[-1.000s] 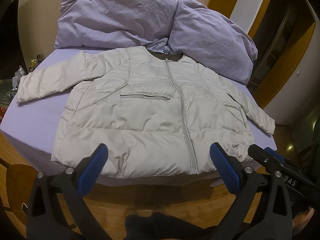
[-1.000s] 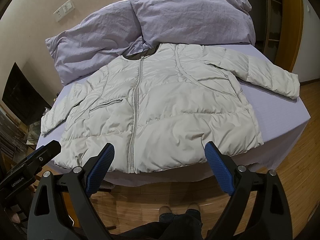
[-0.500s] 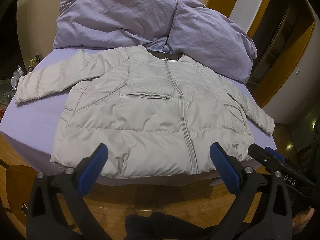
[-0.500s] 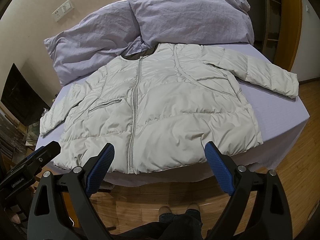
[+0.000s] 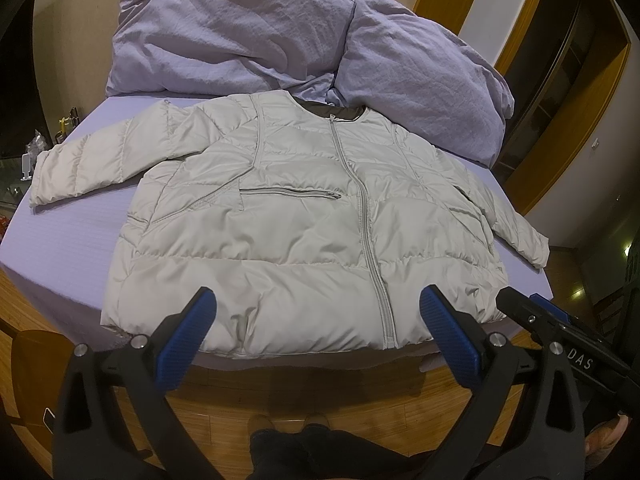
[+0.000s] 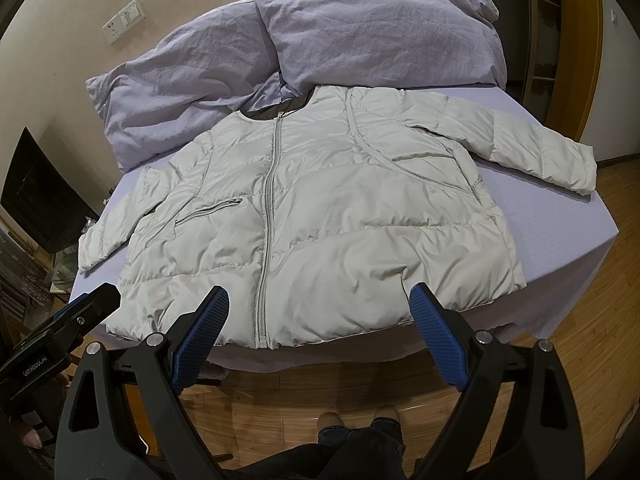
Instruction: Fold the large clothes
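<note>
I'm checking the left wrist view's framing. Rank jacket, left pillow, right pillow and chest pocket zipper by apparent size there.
1. jacket
2. left pillow and right pillow: look alike, unranked
3. chest pocket zipper

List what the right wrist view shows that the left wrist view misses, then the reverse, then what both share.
Only the right wrist view: a white wall socket plate and a dark screen against the wall.

Only the left wrist view: small clutter beside the bed's far left corner.

Both: the pale puffer jacket spread flat, zipped, sleeves out, on the lilac bed; two purple pillows behind its collar; the open left gripper and open right gripper, each short of the hem; wooden floor.
</note>
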